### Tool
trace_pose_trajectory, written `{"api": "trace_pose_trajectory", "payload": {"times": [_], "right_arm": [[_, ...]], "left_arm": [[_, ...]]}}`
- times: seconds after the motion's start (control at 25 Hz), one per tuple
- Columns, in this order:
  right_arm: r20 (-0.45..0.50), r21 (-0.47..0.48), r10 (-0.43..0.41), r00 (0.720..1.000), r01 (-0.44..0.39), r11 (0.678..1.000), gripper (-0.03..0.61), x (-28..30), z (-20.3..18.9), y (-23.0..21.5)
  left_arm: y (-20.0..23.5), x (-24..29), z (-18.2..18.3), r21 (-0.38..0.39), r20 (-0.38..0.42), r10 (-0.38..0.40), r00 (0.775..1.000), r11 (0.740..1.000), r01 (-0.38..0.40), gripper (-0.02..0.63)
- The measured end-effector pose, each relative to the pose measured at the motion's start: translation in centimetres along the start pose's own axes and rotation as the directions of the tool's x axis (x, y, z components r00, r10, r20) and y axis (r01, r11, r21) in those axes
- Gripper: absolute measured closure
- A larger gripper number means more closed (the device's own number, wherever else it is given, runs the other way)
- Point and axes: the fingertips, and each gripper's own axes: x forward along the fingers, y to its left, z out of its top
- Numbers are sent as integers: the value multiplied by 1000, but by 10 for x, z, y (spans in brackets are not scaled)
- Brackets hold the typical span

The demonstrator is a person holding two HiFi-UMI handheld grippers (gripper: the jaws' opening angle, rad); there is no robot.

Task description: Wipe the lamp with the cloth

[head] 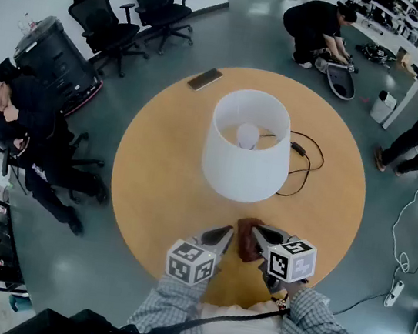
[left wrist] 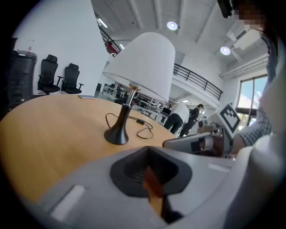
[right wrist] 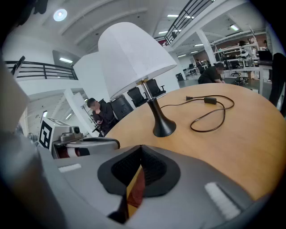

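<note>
Both grippers are closed. The fingers of the left gripper [left wrist: 151, 179] meet with only a thin slit between them, and the fingers of the right gripper [right wrist: 135, 181] stand the same way. Through the right slit a strip of the red-brown cloth [head: 246, 239] shows, but I cannot tell if any finger pinches it. The cloth lies on the round wooden tabletop [head: 152, 185] near its front edge, between the two grippers. Both grippers point slightly downward toward the lamp [head: 247, 145]. The lamp stands upright near the middle of the tabletop, with a white shade and a dark base, apart from the cloth. Its black cord [head: 308, 163] curls on the tabletop at the right. A phone [head: 205, 78] lies at the far edge.
</note>
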Motion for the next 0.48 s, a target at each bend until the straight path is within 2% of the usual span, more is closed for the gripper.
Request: {"api": "trace_pose_trajectory", "payload": {"times": [0.48], "right_arm": [[5,6,-12,1000,11,1000,575,2,2,1]], "left_arm": [[2,-1,1,-2,-3,-8,1000,1000,8,614]]}}
